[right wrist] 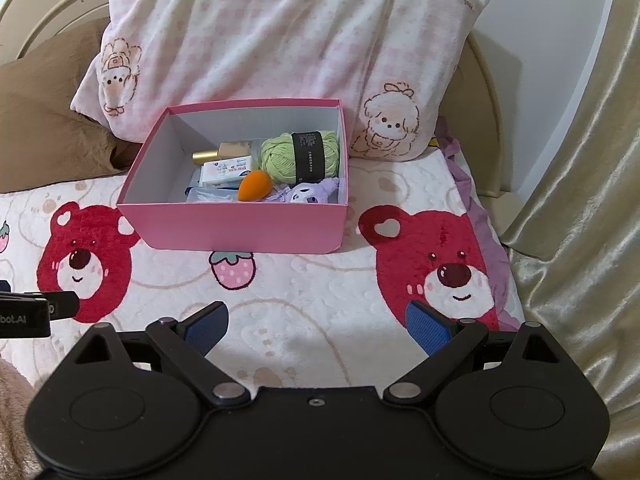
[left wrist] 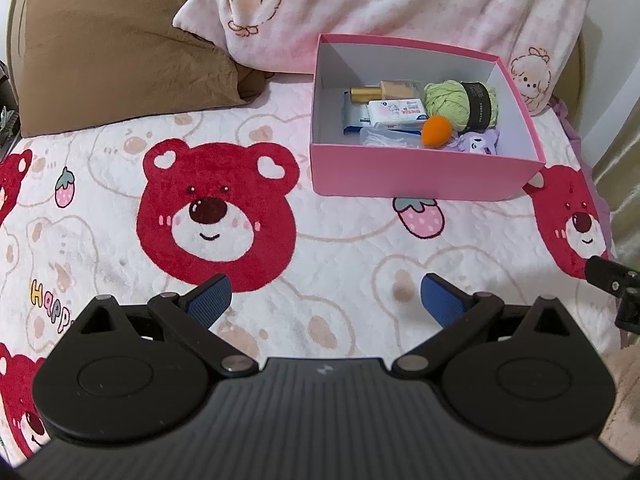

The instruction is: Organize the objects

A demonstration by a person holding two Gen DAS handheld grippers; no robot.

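only from the right wrist view, gold curtain (right wrist: 580, 200) beside pink box (right wrist: 240, 228)

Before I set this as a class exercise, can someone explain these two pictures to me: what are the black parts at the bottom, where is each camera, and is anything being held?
A person holds a hand tool in each hand, each with two blue-padded fingers and its own camera looking forward. One picture looks over the left gripper, the other over the right gripper. Both are open and hold nothing. Ahead on the bear-print blanket sits a pink box in front of a pink pillow. Inside it are green yarn, an orange sponge, a purple plush, a gold-capped bottle and a tissue pack.
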